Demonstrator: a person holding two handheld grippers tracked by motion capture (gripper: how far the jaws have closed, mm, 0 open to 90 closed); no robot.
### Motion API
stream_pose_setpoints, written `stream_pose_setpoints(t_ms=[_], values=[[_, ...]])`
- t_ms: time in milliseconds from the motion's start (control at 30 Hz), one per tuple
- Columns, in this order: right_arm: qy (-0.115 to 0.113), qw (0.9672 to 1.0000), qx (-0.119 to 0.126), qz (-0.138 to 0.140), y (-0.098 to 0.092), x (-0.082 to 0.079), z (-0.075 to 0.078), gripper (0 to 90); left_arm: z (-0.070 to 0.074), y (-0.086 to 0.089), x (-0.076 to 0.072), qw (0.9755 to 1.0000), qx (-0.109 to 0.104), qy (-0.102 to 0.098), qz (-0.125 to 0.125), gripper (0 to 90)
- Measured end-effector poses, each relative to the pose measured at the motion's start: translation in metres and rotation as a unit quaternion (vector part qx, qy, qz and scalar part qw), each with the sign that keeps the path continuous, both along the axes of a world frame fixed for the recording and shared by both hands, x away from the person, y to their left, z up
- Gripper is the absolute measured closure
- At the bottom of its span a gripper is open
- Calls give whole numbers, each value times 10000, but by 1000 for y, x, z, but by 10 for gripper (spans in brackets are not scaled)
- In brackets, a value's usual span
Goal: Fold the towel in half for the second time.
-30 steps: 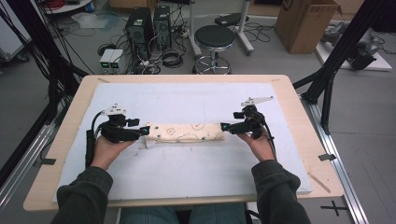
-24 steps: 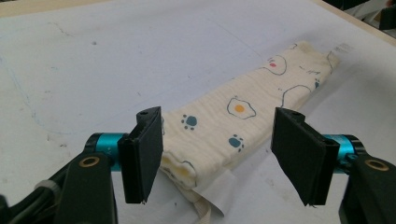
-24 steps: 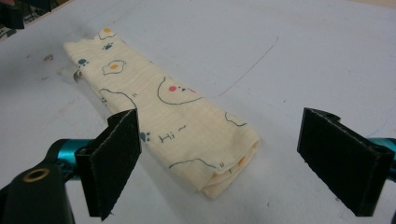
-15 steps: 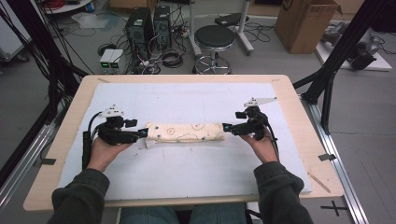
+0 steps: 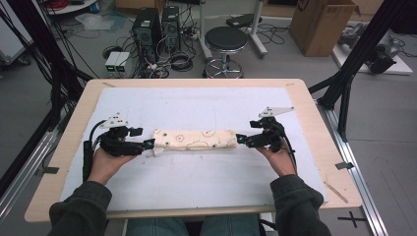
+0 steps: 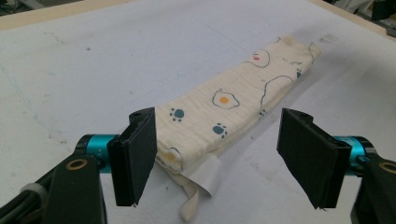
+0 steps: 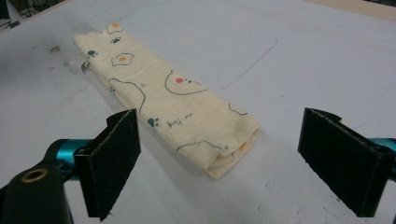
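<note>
White-covered bench [image 5: 196,182] carries 1 folded printed cloth [image 5: 194,139], lying flat at centre between 2 tools. Left tool [image 5: 147,144], jaws just opening, and right tool [image 5: 239,139] both stand wide, gripping nothing

A wooden table [image 5: 314,113] carries a white mat [image 5: 206,105]. On the floor beyond stand a black stool [image 5: 225,38], two computer towers [image 5: 157,24] and a cardboard box [image 5: 322,22].
</note>
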State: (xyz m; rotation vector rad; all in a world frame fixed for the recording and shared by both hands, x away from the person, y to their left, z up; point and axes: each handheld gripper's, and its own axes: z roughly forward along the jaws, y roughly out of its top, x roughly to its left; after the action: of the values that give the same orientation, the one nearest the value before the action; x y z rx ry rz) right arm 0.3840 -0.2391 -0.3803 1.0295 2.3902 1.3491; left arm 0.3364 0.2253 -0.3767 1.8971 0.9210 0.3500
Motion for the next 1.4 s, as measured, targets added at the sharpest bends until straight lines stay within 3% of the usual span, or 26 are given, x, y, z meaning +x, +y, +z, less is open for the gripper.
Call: stream_pose_setpoints(t_ms=[167, 700, 800, 1400], values=[[-27, 9999, 98, -39, -6, -5, -2, 122, 1, 2, -6, 10000, -4, -55, 15, 269], [-62, 10000, 2, -41, -14, -21, -6, 122, -2, 6, -23, 9999, 34, -127, 7, 244], [-80, 10000, -41, -28, -15, -24, -7, 122, -4, 8, -26, 9998, 131, -153, 50, 243], [-74, 9999, -104, -44, -27, -41, -20, 121, -15, 14, -43, 9998, 168, -113, 76, 216]])
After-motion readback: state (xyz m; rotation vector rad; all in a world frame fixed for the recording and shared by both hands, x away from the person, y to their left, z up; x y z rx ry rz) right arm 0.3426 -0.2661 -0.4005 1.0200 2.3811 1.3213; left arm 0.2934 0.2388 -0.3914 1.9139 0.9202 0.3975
